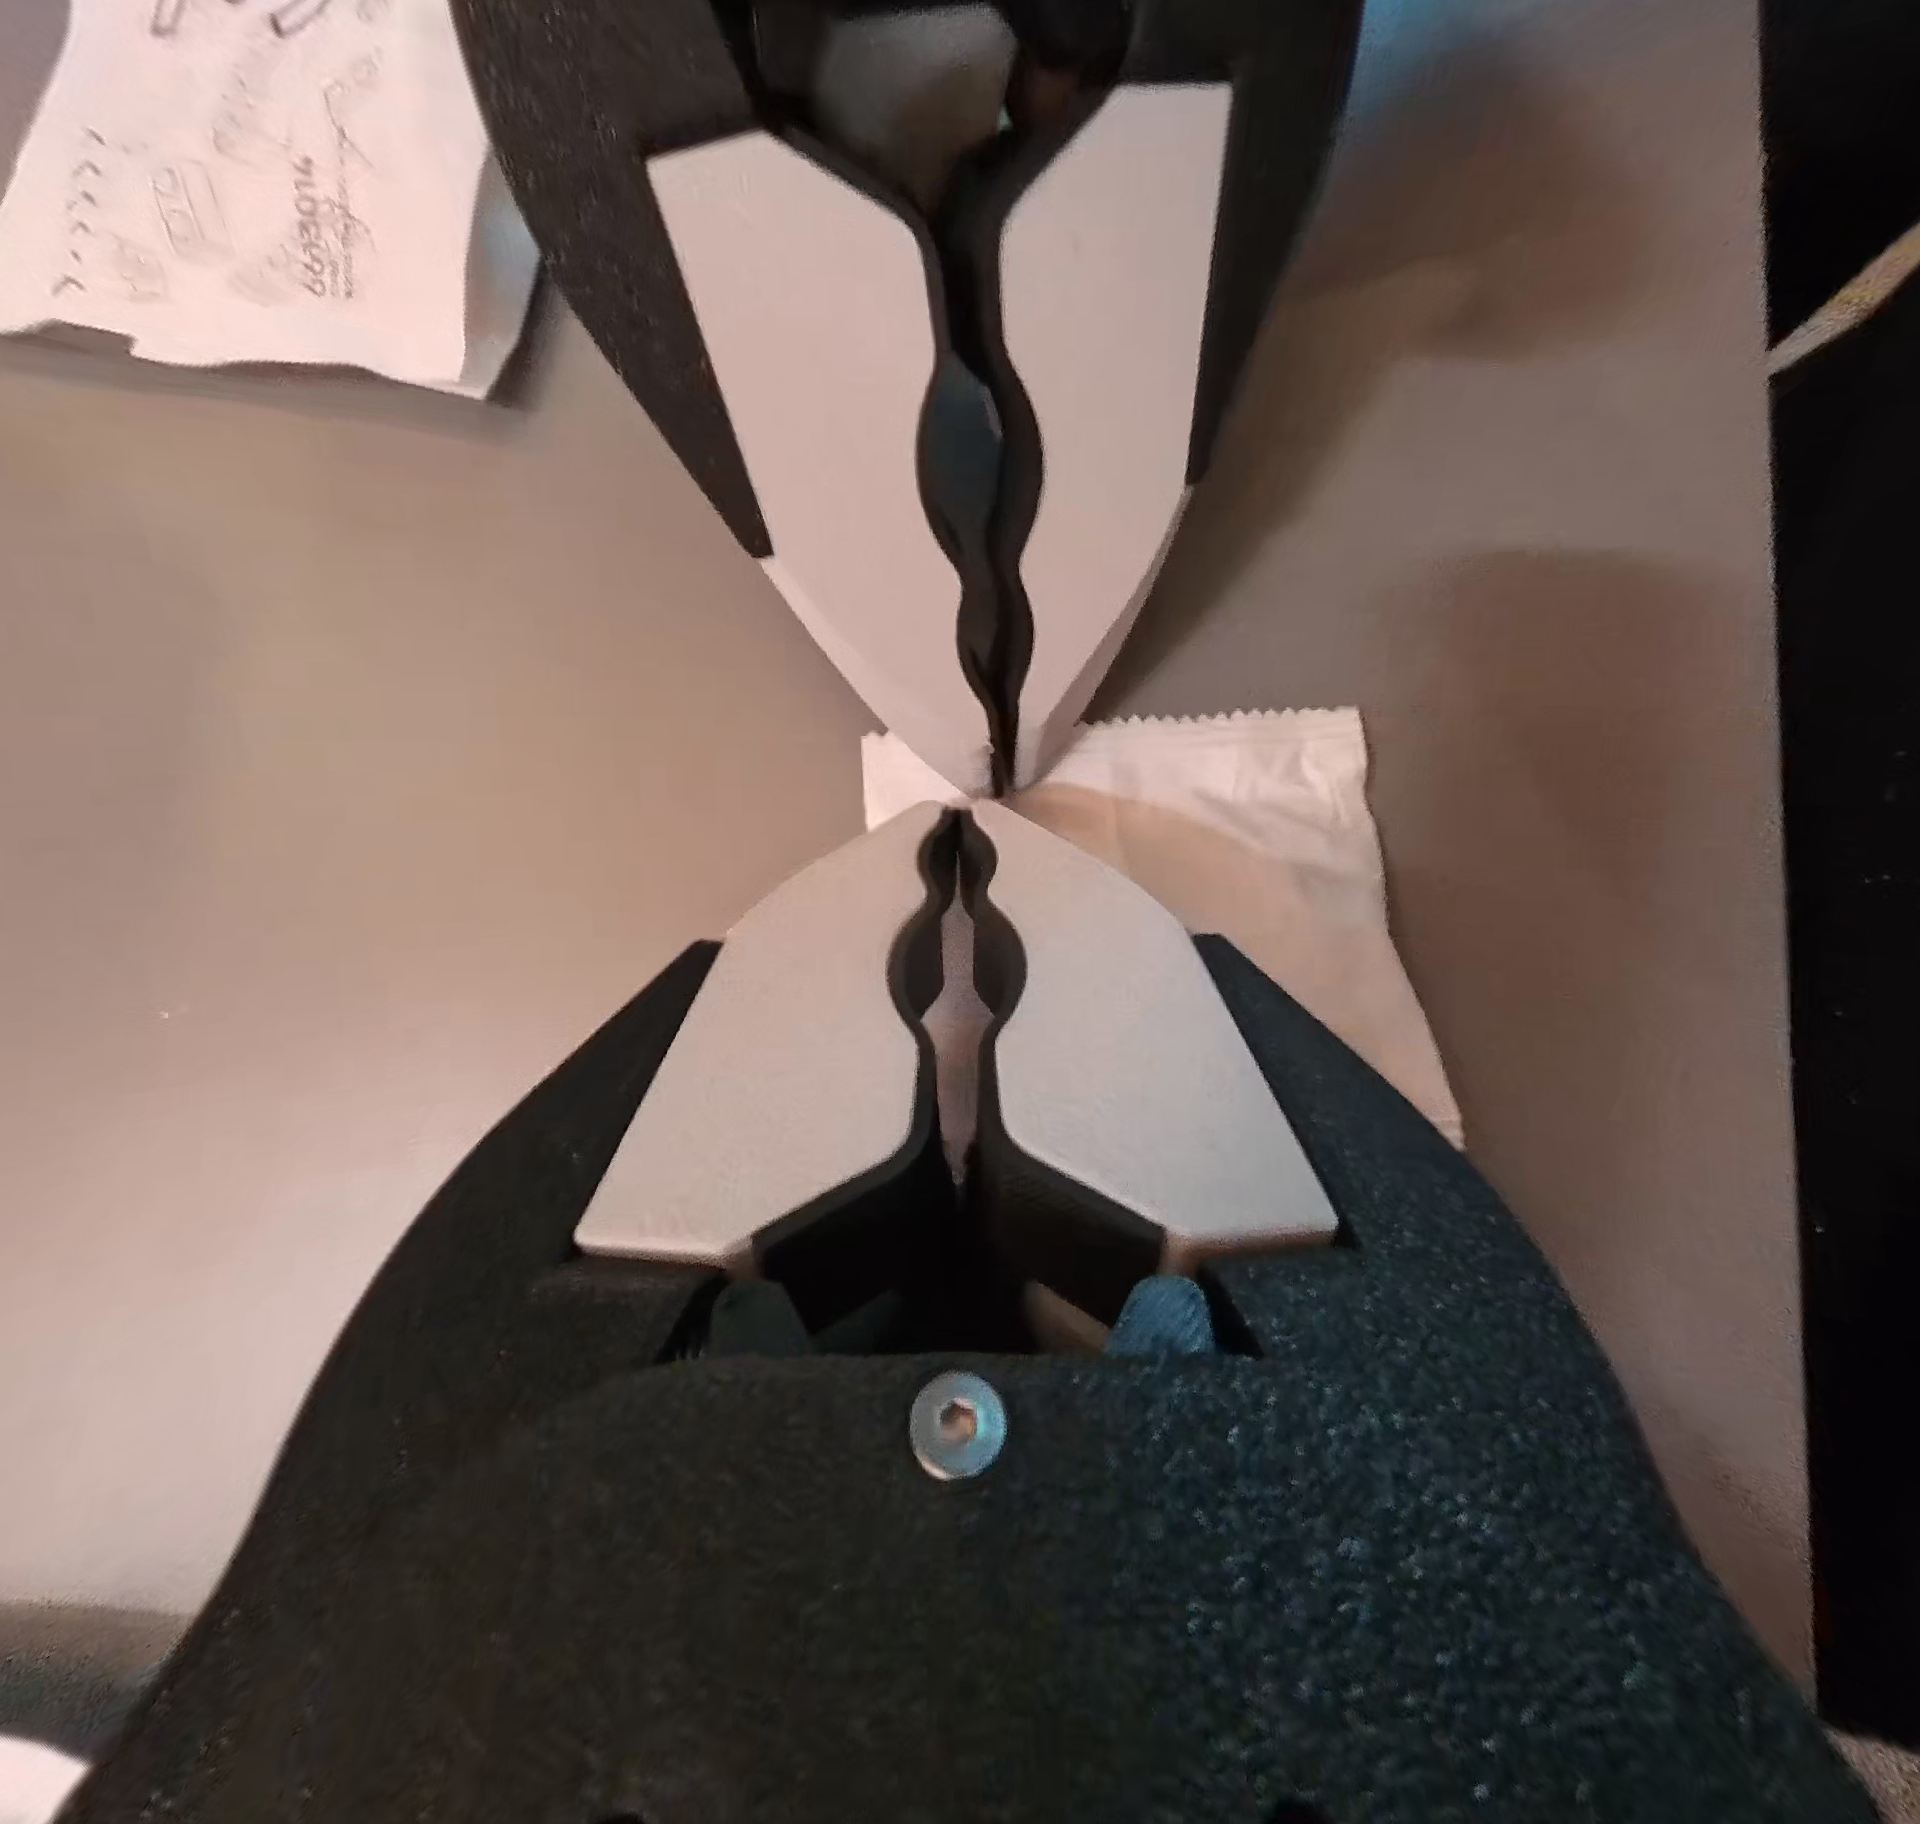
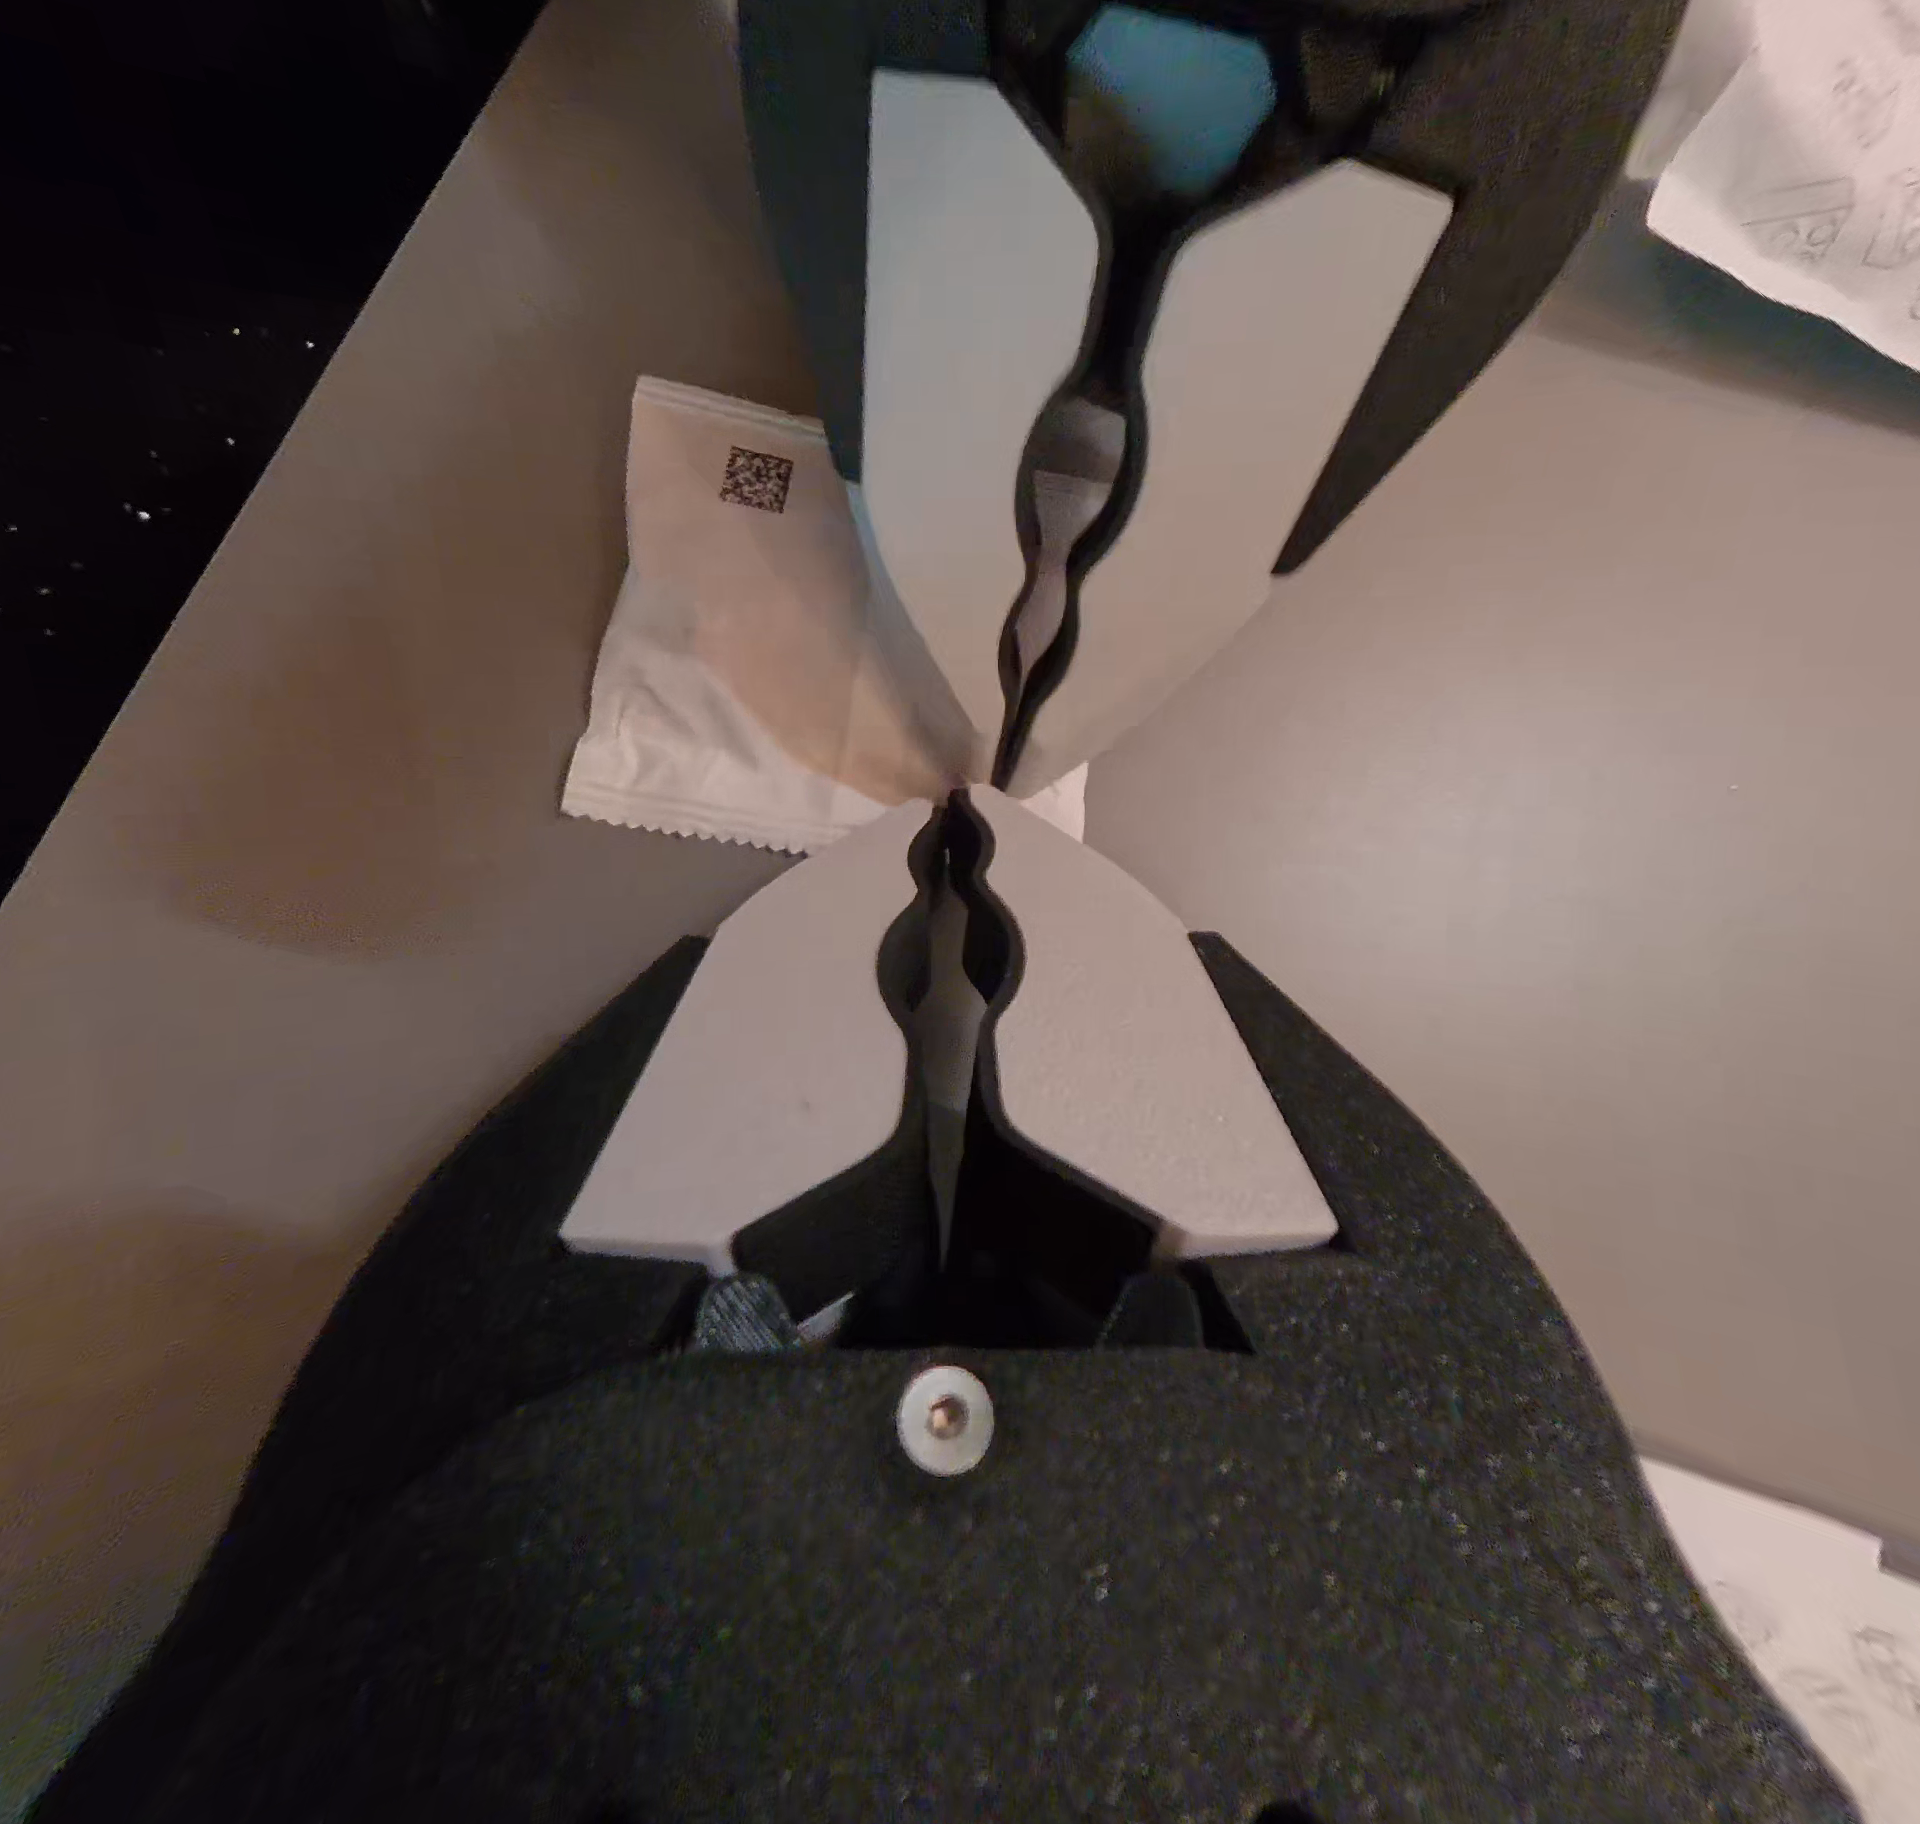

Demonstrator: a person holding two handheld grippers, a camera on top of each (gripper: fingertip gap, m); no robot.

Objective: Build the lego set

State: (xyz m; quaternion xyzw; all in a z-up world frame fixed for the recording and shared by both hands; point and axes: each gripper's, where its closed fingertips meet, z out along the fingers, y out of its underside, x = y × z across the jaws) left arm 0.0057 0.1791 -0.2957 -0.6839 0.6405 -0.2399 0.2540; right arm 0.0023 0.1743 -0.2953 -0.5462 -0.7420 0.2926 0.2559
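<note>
A white sachet [image 1: 1226, 818] with a serrated end seam lies on the grey-beige table [image 1: 364, 735], with both grippers at its seam. In the left wrist view my left gripper [image 1: 961, 810] is shut on the sachet, and white film shows between its pads. My right gripper [image 1: 1000, 782] comes in from the top, tip to tip with it. In the right wrist view my right gripper [image 2: 956, 806] is shut on the same sachet [image 2: 727, 652], which bears a small square code. The left gripper [image 2: 1003, 772] faces it from the top, with film between its fingers.
A white paper sheet with drawings [image 1: 239, 143] lies at the far left; it also shows in the right wrist view [image 2: 1829, 164]. More paper [image 2: 1829, 1670] lies at the lower right. A dark area [image 1: 1849, 631] borders the table edge beside the sachet. The tips of both grippers are at nearly the same place.
</note>
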